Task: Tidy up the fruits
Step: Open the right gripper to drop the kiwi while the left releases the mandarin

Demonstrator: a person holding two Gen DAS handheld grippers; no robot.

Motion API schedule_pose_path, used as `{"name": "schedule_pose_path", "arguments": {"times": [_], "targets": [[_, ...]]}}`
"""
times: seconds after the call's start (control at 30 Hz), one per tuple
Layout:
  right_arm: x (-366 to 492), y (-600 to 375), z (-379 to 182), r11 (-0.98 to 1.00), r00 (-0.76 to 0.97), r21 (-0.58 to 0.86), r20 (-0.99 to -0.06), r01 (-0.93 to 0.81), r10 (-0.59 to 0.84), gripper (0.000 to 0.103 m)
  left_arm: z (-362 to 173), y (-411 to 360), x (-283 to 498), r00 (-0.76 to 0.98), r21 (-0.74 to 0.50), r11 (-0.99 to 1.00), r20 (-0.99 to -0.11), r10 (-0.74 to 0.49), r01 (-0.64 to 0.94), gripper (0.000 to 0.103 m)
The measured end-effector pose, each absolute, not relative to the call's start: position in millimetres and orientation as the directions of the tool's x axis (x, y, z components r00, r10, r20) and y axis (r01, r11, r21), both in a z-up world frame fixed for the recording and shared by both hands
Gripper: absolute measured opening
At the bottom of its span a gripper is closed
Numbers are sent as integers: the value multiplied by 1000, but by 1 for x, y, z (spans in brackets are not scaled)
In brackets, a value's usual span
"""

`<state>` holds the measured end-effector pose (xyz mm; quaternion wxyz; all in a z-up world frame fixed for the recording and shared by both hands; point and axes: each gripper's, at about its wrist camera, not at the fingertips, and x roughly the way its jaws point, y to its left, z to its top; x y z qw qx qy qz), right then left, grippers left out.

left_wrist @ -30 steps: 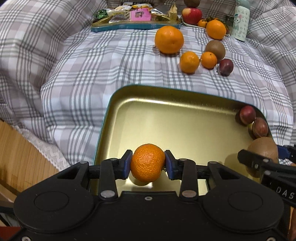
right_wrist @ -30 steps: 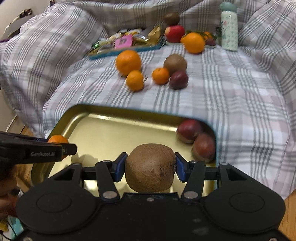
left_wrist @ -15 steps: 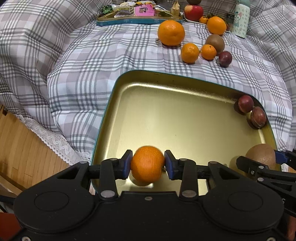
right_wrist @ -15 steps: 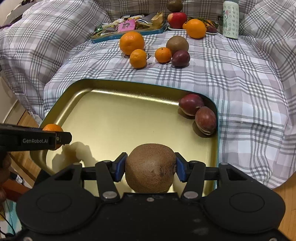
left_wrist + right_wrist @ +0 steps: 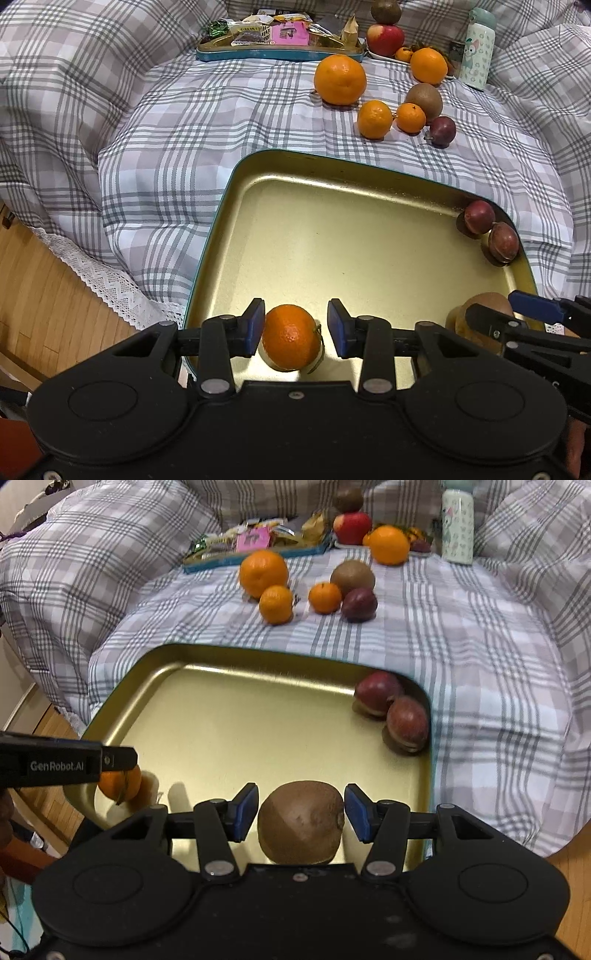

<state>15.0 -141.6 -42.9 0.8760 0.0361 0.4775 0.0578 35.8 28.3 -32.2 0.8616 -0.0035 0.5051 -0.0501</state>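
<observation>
Left gripper (image 5: 295, 326): spread, pads either side of a mandarin (image 5: 290, 338), with a clear gap at the right pad, so no pinch. Mandarin sits on the tray (image 5: 332, 236) floor at the near-left corner, directly between the pads. Round, so no long axis to align.

Right gripper (image 5: 301, 812): likewise spread, pads clear of a kiwi (image 5: 301, 821) on both sides. Kiwi rests near the tray's near rim, long axis roughly across the gap.

Probable next move: lift both straight out, then reach ahead. Loose fruit, an orange (image 5: 340, 84) and smaller pieces, lies past the far rim, about midway between both hands; neither clearly nearer.

Two dark-red fruits (image 5: 480, 217) occupy the far-right tray corner.

Surface: soft checked blanket (image 5: 147, 129) — tray may tilt, and round fruit may roll. Wood floor (image 5: 44, 295) lower left.
</observation>
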Motion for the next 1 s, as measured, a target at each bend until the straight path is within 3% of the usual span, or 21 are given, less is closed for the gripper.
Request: {"name": "schedule_pose_path", "arguments": {"times": [1.0], "targets": [[14,-153,-27,986,592,168,-793,-12,142,56,-15,32,30,522,-61,996,-848,-88,69,46]]}}
